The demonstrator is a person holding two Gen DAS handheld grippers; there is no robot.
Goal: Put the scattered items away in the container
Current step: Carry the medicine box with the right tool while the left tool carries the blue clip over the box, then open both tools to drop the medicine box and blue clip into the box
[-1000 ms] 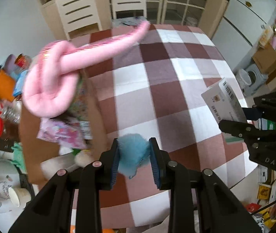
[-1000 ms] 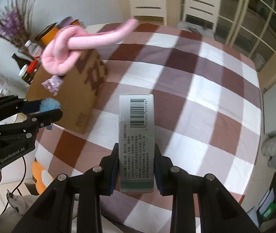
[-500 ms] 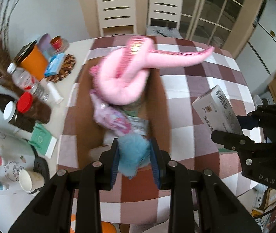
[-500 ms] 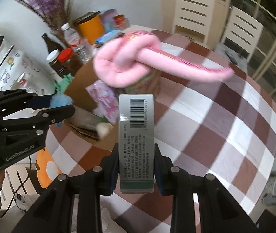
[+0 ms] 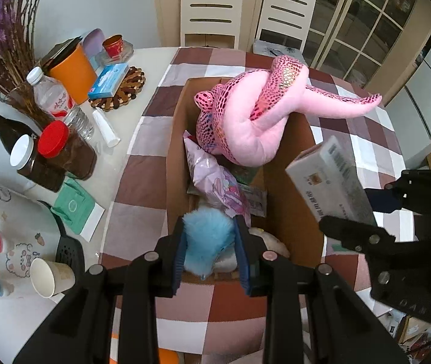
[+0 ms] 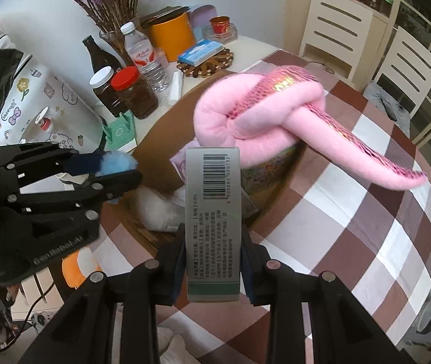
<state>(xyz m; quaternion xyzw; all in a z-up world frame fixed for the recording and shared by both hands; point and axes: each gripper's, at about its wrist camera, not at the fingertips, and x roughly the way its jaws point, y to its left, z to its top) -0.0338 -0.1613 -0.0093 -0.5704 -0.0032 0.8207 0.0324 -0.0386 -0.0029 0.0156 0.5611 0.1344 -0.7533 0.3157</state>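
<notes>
My left gripper (image 5: pixel 209 242) is shut on a fluffy blue pompom (image 5: pixel 207 238), held above the near end of an open cardboard box (image 5: pixel 288 221) on the checked tablecloth. My right gripper (image 6: pixel 212 254) is shut on a grey carton with a barcode (image 6: pixel 212 212), hovering beside the box's right side; this carton (image 5: pixel 330 182) also shows in the left wrist view. In the box lie a knotted pink plush snake (image 5: pixel 254 121), its tail hanging over the rim, a pink snack bag (image 5: pixel 218 185) and a white soft item (image 6: pixel 157 209). The left gripper (image 6: pixel 118 170) with the pompom (image 6: pixel 115 163) appears in the right wrist view.
Left of the box the white table holds jars (image 5: pixel 63 148), a dark bottle (image 5: pixel 3 127), a water bottle (image 5: pixel 54 97), an orange canister (image 5: pixel 72 66), a blue tissue pack (image 5: pixel 109 80), a green pouch (image 5: pixel 75 206) and a paper cup (image 5: pixel 48 276). Two white chairs (image 5: pixel 212 12) stand behind the table.
Both grippers have swept leftward across the table with their loads, from beside the box to over it. The pompom now hangs above the box's near end, the carton by its right rim.
</notes>
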